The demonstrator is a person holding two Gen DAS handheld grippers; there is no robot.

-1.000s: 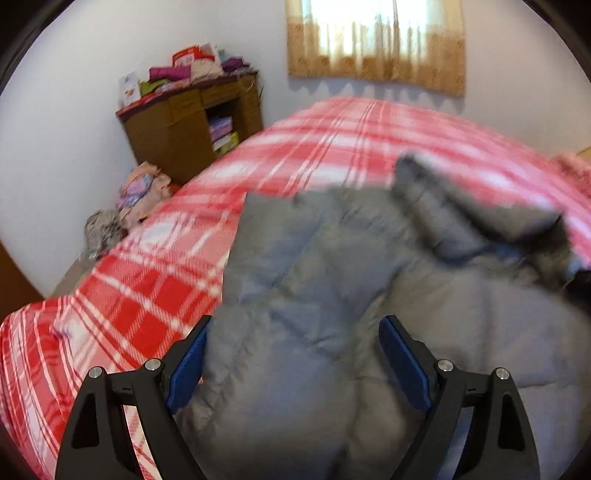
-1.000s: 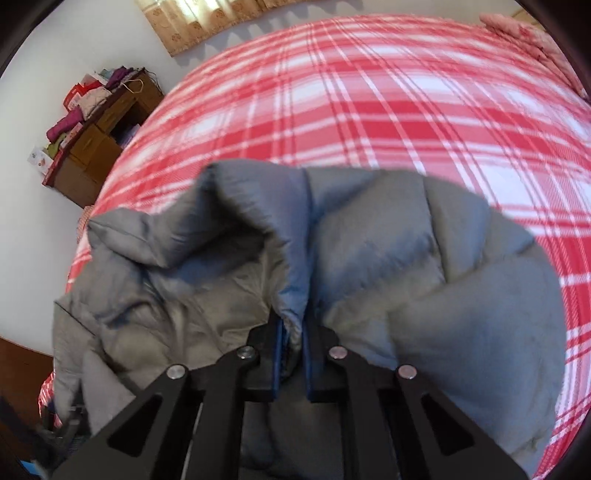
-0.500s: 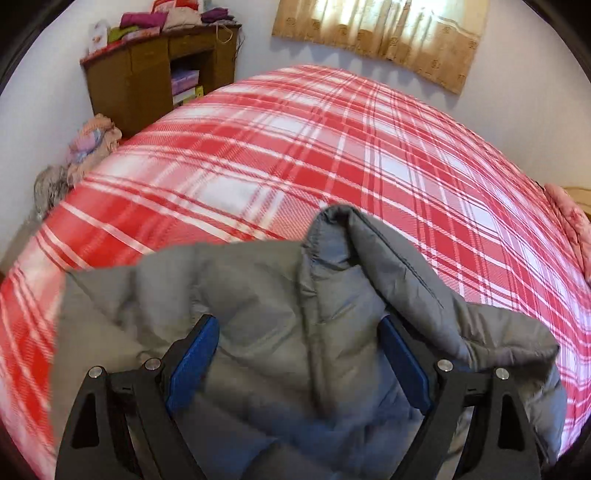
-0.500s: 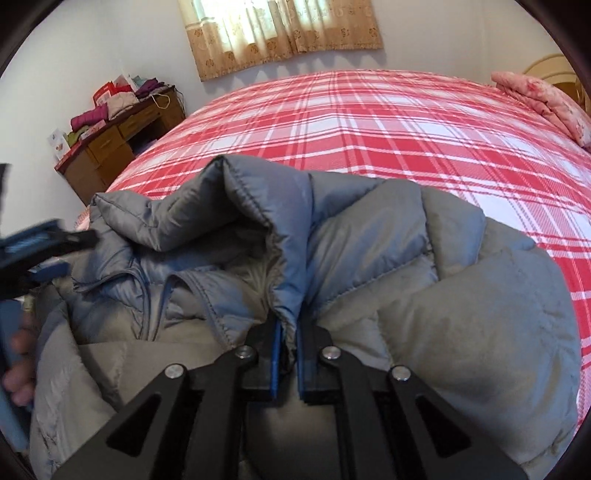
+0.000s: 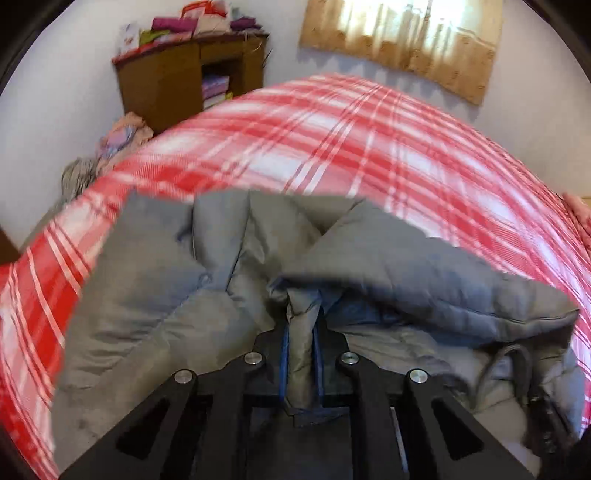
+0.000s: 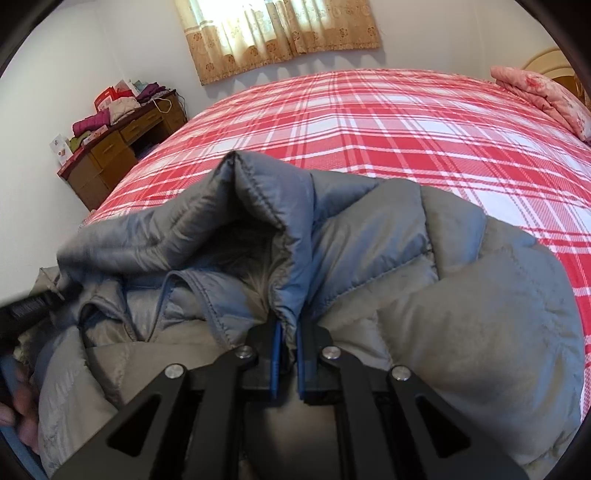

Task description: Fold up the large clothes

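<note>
A large grey padded jacket point(image 5: 155, 306) lies bunched at the near edge of a bed with a red and white plaid cover point(image 5: 332, 147). My left gripper point(image 5: 300, 332) is shut on a fold of the jacket's edge. My right gripper point(image 6: 288, 328) is shut on another fold of the jacket point(image 6: 461, 314), near the raised hood or collar point(image 6: 251, 192). The left gripper's black body point(image 6: 26, 310) shows at the left edge of the right wrist view, against the jacket.
A brown wooden desk point(image 6: 110, 155) piled with clothes stands by the wall left of the bed. A heap of clothes point(image 5: 118, 136) lies on the floor beside it. A pink pillow point(image 6: 543, 92) lies at the far right. A curtained window point(image 6: 280, 33) is behind the bed.
My left gripper was open above the jacket; it has closed on a fold of it. My right gripper has kept its hold, and its view has lifted toward the window.
</note>
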